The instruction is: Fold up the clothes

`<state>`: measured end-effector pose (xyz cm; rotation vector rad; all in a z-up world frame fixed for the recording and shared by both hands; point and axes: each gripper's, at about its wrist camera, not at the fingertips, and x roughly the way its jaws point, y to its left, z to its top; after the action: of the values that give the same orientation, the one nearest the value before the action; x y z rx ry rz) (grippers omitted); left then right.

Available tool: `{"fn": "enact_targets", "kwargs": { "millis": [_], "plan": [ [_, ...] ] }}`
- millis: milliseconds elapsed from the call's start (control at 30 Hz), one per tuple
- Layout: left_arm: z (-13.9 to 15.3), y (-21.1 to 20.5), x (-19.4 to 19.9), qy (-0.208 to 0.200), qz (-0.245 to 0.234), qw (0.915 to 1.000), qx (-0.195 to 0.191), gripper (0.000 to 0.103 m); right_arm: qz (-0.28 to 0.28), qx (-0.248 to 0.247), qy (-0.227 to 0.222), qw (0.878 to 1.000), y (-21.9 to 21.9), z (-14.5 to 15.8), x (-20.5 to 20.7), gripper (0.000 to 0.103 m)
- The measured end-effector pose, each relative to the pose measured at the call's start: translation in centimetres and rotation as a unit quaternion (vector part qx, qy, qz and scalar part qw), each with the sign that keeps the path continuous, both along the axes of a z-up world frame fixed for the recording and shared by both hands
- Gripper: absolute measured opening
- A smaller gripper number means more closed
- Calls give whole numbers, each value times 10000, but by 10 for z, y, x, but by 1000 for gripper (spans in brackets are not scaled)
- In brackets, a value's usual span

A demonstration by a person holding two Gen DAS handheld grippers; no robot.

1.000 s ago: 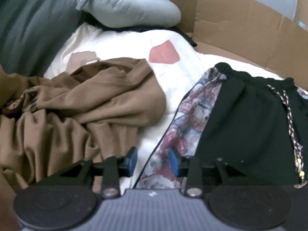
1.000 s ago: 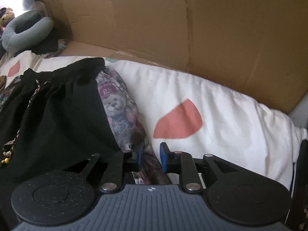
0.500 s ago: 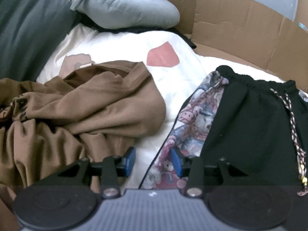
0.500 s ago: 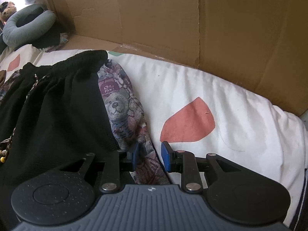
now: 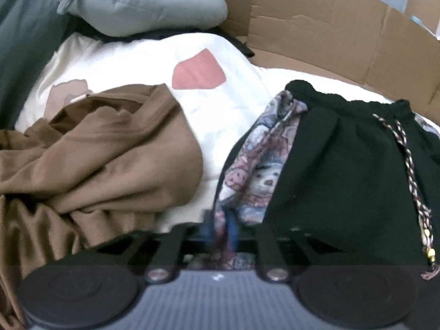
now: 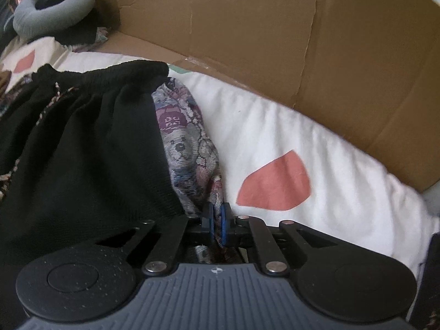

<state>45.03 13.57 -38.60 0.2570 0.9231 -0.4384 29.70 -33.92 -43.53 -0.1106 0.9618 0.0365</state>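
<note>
Both grippers, left (image 5: 220, 228) and right (image 6: 216, 221), are pinched shut on the teddy-print side panels of the black shorts (image 5: 343, 170) spread on the white duvet (image 6: 275, 137). We judge a fold is in hand; next we lift both edges evenly

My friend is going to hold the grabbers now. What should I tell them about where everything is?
Left gripper: shut on the left side edge of the black drawstring shorts with teddy-bear print side panels.
Right gripper: shut on the right side edge of the same shorts.
The shorts lie flat on the white quilt with red patches, waistband towards the brown cardboard wall.
A crumpled brown garment lies in a heap to the left of the shorts.
Done: both edges gripped.
Left: fold the shorts, then probably the brown garment.
</note>
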Motion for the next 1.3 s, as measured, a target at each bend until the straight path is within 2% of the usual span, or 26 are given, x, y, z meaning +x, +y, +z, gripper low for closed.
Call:
{"fn": "enact_targets", "kwargs": {
  "millis": [200, 333, 433, 500, 567, 667, 800, 867, 933, 967, 1000, 1233, 1267, 1300],
  "plan": [
    [-1, 1, 2, -75, 98, 9996, 243, 5, -128, -634, -176, 9978, -2, 7, 1, 2],
    [-4, -2, 3, -74, 125, 9990, 428, 6, -114, -806, -57, 9967, 0, -2, 4, 3],
    [0, -7, 4, -52, 150, 9989, 432, 15, -177, -531, 92, 9984, -5, -1, 10, 7],
    [1, -10, 6, -63, 167, 9992, 370, 27, -309, -111, 23, 9995, -16, 7, 12, 11],
    [0, -12, 9, -84, 183, 9994, 284, 32, -396, 95, -116, 9991, -23, 14, 14, 13],
    [0, -16, 14, -115, 208, 9996, 154, 32, -490, 197, -158, 9985, -26, 16, 21, 20],
    [0, -20, 19, -156, 241, 9996, -19, 32, -490, 225, -133, 9985, -19, 10, 34, 21],
    [0, -23, 22, -162, 240, 9996, -65, 32, -562, 388, -138, 9976, -18, 6, 35, 21],
    [0, -25, 24, -161, 233, 9996, -96, 34, -623, 696, -164, 9955, -20, 6, 37, 32],
    [0, -26, 25, -161, 229, 9995, -112, 35, -585, 809, -179, 9948, -19, 5, 38, 45],
    [-1, -27, 26, -160, 226, 9995, -127, 36, -511, 828, -187, 9951, -17, 4, 39, 47],
    [-1, -35, 33, -158, 200, 9994, -236, 38, -402, 773, -166, 9961, -10, -5, 44, 47],
    [-1, -36, 34, -158, 197, 9994, -251, 32, -384, 781, -194, 9960, -9, -6, 44, 39],
    [-1, -38, 35, -157, 193, 9993, -267, 19, -365, 789, -222, 9960, -9, -7, 45, 24]
  ]
}}
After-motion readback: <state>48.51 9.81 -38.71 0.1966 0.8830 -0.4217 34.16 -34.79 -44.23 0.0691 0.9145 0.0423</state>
